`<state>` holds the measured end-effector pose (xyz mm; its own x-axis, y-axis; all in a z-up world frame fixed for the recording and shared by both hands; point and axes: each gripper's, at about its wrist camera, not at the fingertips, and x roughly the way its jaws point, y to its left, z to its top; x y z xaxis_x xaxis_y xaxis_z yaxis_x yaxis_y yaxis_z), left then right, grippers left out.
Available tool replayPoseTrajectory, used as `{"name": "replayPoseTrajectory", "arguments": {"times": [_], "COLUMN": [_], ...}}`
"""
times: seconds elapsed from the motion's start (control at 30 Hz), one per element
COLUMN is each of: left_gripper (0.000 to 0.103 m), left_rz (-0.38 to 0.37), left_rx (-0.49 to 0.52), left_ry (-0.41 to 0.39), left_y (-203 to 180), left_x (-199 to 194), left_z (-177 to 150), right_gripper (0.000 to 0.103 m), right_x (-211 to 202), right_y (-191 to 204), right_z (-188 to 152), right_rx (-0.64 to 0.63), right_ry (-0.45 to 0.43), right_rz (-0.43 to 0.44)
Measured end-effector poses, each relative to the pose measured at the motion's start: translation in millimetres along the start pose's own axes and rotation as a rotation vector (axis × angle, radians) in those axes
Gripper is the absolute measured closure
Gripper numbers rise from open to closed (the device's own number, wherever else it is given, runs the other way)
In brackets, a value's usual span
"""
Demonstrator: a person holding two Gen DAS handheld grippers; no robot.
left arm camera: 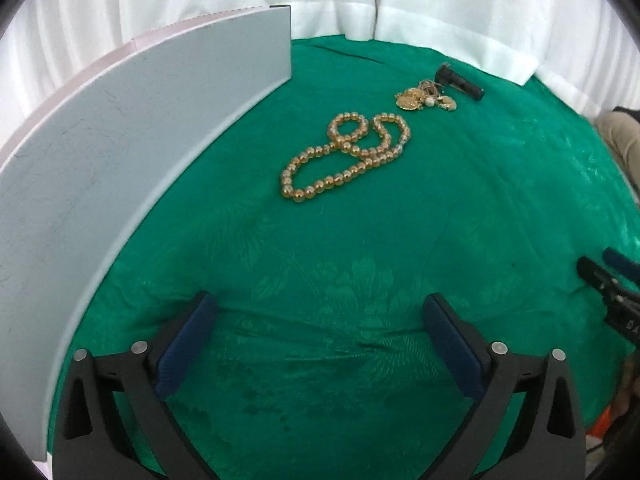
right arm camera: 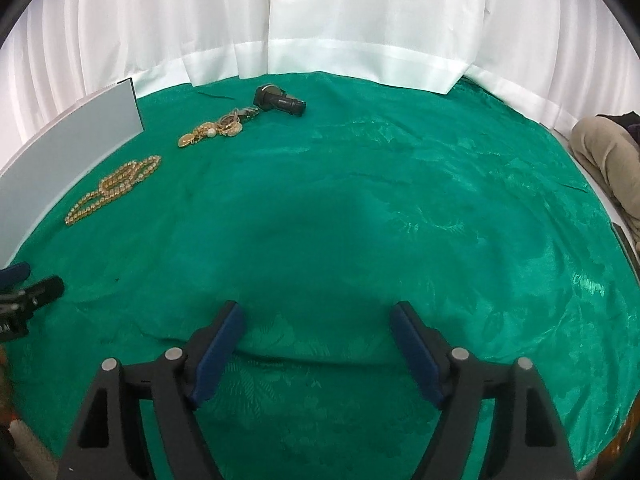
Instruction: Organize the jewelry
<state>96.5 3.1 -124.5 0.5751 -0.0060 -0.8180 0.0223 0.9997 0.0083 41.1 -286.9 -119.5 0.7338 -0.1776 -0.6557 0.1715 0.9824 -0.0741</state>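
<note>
Nothing looks sorted yet — the whole job seems still ahead. The beaded necklace (left arm camera: 346, 156) lies looped on the green cloth of the surface (left arm camera: 400, 248), just right of the pale grey box (left arm camera: 120, 160) that stands along the left side. Farther back, a small heap of gold pieces (left arm camera: 426, 98) sits touching a dark cylindrical object (left arm camera: 460, 82). Both pairs of tongs hover at the near edge, well apart from the jewelry. The left tongs (left arm camera: 320, 320) stand spread wide with nothing between them — only cloth below. The right tongs (right arm camera: 316, 330) are likewise parted and empty, touching nothing that I can see.
</note>
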Motion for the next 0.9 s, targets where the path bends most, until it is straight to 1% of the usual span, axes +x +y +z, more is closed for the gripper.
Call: {"name": "replayPoseTrajectory", "arguments": {"times": [0.23, 0.33, 0.53, 0.7, 0.9], "left_gripper": [0.001, 0.001, 0.001, 0.001, 0.001], "left_rz": [0.0, 0.012, 0.011, 0.009, 0.007], "left_rx": [-0.002, 0.0, 0.009, 0.012, 0.014], "left_ry": [0.02, 0.03, 0.016, 0.04, 0.044], "left_y": [0.5, -1.5, -0.6, -0.3, -0.3], "left_x": [2.5, 3.6, 1.1, 2.0, 3.1], "left_z": [3.4, 5.3, 1.2, 4.0, 4.9], "right_gripper": [0.022, 0.022, 0.022, 0.022, 0.021], "right_x": [-0.2, -0.3, -0.4, -0.4, -0.5], "right_y": [0.8, 1.1, 1.0, 0.8, 1.3], "right_z": [-1.4, -1.6, -2.0, -2.0, -2.1], "right_rx": [-0.001, -0.002, -0.003, -0.004, -0.003], "right_ry": [-0.013, -0.013, -0.015, -0.016, -0.018], "right_rz": [0.0, 0.0, 0.0, 0.0, -0.002]}}
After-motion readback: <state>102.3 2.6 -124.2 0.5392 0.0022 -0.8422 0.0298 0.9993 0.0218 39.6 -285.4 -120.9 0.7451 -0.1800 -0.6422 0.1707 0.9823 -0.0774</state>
